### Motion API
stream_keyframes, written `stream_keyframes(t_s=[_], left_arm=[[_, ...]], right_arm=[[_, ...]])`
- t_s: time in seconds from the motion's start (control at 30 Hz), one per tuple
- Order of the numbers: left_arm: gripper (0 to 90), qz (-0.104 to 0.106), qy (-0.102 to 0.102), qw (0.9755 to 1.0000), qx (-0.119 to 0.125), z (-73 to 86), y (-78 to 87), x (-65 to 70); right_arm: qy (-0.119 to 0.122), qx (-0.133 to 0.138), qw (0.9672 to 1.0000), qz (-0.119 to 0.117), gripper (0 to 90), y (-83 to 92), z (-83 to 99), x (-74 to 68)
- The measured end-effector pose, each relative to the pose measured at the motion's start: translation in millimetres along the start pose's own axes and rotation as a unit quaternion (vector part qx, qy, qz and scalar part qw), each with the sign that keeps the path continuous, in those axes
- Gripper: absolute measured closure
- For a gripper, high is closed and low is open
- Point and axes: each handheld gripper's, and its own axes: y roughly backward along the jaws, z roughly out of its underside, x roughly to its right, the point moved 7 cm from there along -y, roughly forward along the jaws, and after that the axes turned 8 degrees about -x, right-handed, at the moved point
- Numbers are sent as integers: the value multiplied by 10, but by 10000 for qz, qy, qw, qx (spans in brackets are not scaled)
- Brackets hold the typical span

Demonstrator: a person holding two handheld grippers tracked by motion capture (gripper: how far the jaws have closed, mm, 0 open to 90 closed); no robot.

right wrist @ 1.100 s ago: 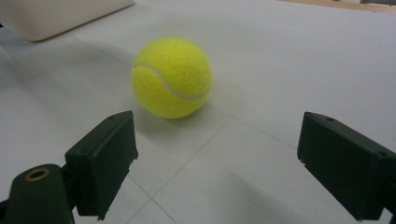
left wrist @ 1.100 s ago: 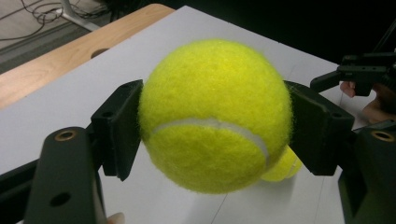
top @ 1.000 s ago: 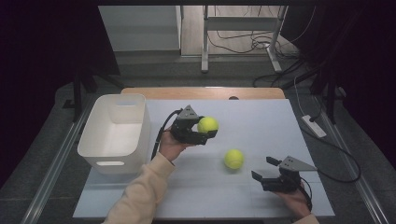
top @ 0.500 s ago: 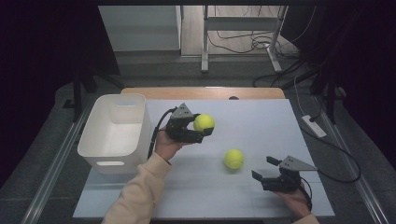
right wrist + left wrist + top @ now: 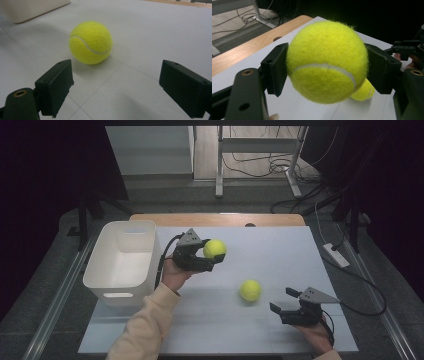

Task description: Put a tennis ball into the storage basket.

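Item: one fuzzy yellow tennis ball [image 5: 214, 248] clamped in the left gripper [image 5: 212, 257] above the white table [image 5: 300, 260], beside the apparently empty white plastic bin [image 5: 122, 257]; second yellow tennis ball [image 5: 250, 290] awaiting pickup before the open-jawed right gripper [image 5: 283, 301].

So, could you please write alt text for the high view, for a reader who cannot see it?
The left gripper holds a yellow tennis ball above a white table, beside a white bin. A second tennis ball lies on the table ahead of the open right gripper.
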Motion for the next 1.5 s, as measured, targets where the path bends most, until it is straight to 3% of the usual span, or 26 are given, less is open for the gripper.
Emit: stream_keyframes(t_s=[0.37, 1.5], left_arm=[[273, -84, 105, 9997, 201, -19, 138, -52], [273, -383, 136, 9982, 446, -179, 401, -180]], right_arm=[[19, -5, 10000, -3, 117, -12, -2, -7], [-10, 7, 10000, 38, 118, 2, -3, 1]])
